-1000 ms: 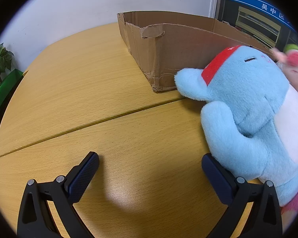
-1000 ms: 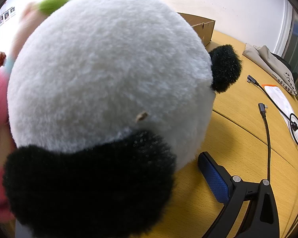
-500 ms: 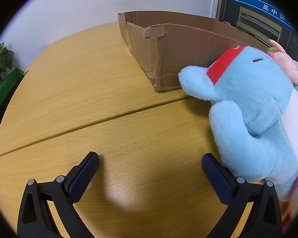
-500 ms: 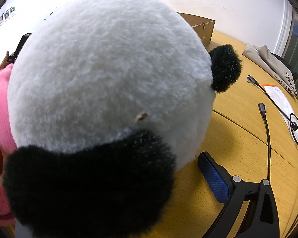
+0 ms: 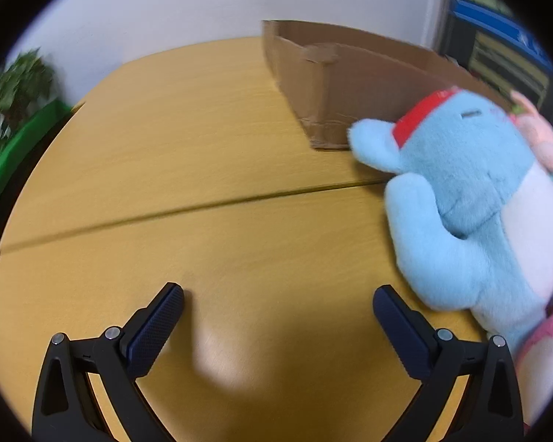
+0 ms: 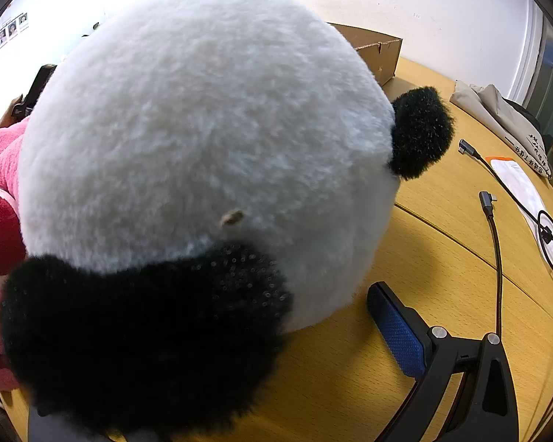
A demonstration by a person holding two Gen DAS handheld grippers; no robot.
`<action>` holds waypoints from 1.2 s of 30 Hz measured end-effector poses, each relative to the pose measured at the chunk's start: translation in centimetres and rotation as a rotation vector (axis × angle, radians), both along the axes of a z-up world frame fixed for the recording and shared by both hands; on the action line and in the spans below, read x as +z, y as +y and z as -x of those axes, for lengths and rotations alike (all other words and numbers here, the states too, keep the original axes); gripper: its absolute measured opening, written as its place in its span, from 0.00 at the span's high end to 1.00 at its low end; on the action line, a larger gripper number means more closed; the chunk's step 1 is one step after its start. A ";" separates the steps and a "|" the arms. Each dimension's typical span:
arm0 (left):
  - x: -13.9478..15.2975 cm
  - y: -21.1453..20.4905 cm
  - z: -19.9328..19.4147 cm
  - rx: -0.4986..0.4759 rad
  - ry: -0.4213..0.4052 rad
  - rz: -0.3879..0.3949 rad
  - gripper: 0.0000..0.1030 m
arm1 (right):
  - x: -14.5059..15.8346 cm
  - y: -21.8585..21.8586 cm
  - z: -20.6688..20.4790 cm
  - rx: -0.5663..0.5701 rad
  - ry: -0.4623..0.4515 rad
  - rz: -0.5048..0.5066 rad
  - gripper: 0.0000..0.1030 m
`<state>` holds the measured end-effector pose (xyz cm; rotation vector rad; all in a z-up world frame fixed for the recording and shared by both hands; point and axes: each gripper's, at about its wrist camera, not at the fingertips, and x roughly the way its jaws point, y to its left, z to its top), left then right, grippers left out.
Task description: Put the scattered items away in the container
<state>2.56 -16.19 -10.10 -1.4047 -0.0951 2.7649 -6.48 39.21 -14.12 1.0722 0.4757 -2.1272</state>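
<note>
Right now my left claw hangs wide open over bare table, gripping nothing. The blue plush lies off to its right, just beside the right finger, long axis running away toward the cardboard box behind it. My right claw has the panda plush filling its view; I cannot tell whether it grips.

Left wrist cam sits low over the desk, facing the cardboard box, w/ blue plush near at right. Right wrist cam is pressed close behind panda plush. Both share the box & desk
</note>
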 end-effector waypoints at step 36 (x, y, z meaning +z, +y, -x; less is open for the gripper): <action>17.8 12.0 -28.3 -0.066 0.402 0.001 0.01 | 19.4 3.3 -29.9 -0.435 0.277 0.347 0.00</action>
